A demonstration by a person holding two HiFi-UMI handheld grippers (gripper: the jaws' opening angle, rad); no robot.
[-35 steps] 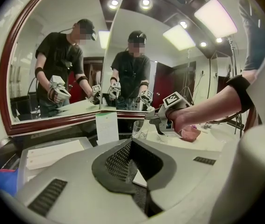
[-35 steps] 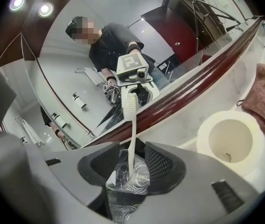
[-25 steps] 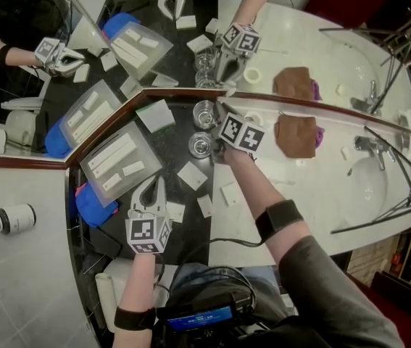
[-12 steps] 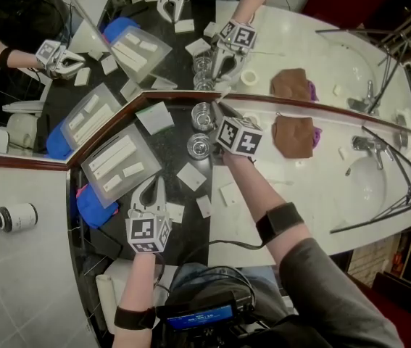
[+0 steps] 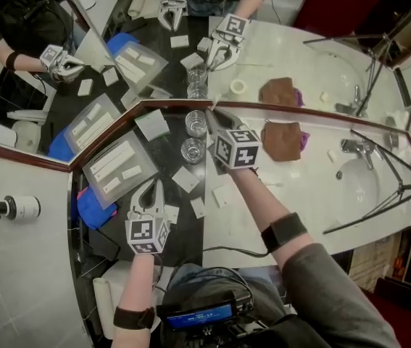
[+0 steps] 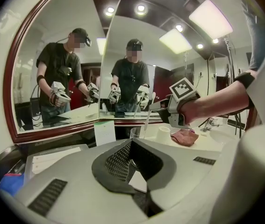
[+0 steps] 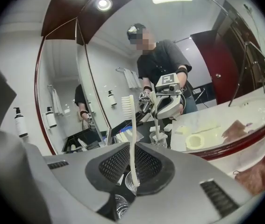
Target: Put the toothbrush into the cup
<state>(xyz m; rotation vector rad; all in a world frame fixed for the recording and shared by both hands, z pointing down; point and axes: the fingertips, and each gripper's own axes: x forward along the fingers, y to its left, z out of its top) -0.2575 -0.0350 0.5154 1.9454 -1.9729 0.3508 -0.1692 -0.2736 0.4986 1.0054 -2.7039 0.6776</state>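
A white toothbrush (image 7: 131,139) stands upright, bristle head on top, with my right gripper (image 7: 132,169) shut on its handle. Straight below it sit two clear glass cups (image 7: 131,182), one behind the other. From the head view, the right gripper (image 5: 219,127) holds the toothbrush (image 5: 211,119) over the cups (image 5: 193,151) by the mirror corner. My left gripper (image 5: 148,193) hangs shut and empty over the black counter, nearer to me. In the left gripper view its jaws (image 6: 131,162) are shut, and the right gripper (image 6: 166,107) shows ahead with the toothbrush (image 6: 147,118) above a cup (image 6: 134,133).
Clear plastic boxes (image 5: 122,165) on blue lids lie left of the cups. Small white packets (image 5: 187,178) are scattered on the black counter. A brown cloth (image 5: 281,140) lies on the white counter, with the sink (image 5: 357,187) and tap (image 5: 350,147) further right. Mirrors stand close behind.
My right gripper has risen and rolled with the toothbrush, which now stands upright above the cups. The left gripper has hardly shifted.
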